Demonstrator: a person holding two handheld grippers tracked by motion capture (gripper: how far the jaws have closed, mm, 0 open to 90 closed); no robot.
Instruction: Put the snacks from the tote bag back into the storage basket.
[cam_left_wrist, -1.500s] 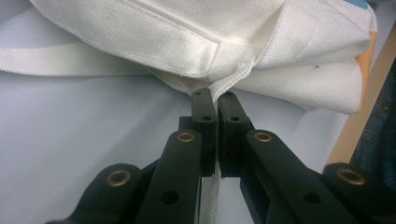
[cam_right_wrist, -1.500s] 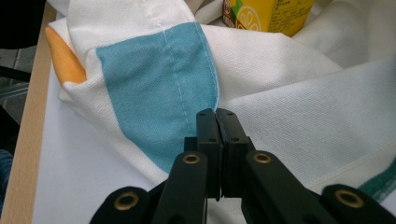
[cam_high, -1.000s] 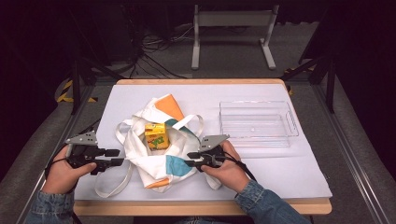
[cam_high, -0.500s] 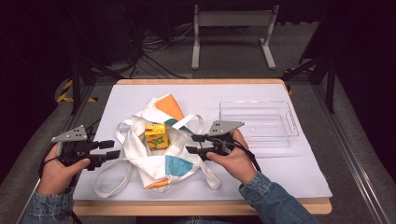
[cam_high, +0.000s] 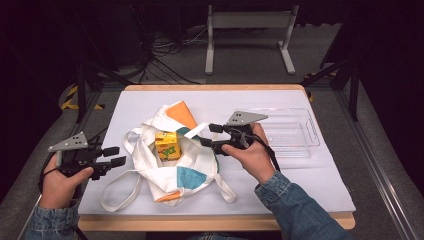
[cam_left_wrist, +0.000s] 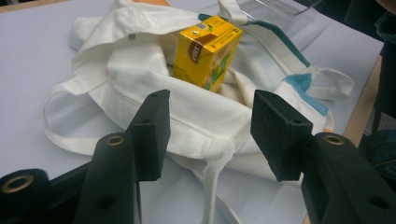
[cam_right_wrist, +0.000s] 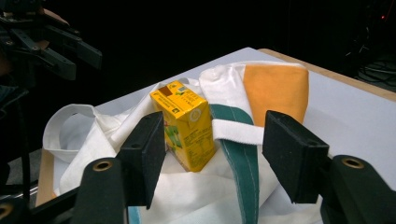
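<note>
- Yellow juice carton (cam_high: 167, 145) stands upright inside the white canvas tote bag (cam_high: 172, 160), mid counter (cam_high: 310, 180), bag mouth slumped open around it.
- right tool (cam_high: 206, 135) held above the bag's right edge, jaws have just been opening, now about half apart, nothing between them; the right gripper view looks past them at the carton (cam_right_wrist: 184, 123) and a white strap (cam_right_wrist: 236, 131).
- left tool (cam_high: 116, 156) just off the bag's left side, jaws about half open, empty; bag rim (cam_left_wrist: 196, 126) lies beyond them.
- Risk: carton is top-heavy on soft cloth, so a jaw nudge or a tug on the fabric would likely tip it.
- Risk: a jaw could pinch cloth or strap along with the carton, dragging the bag up.
- Risk: loose handle loop (cam_high: 120, 192) near the front edge could snag the left tool.
- Around: clear plastic tray (cam_high: 295, 132) to the right, apart from the bag.
- In the way: folded bag rim and teal-edged strap (cam_right_wrist: 243, 168) crowd the carton's sides.
</note>
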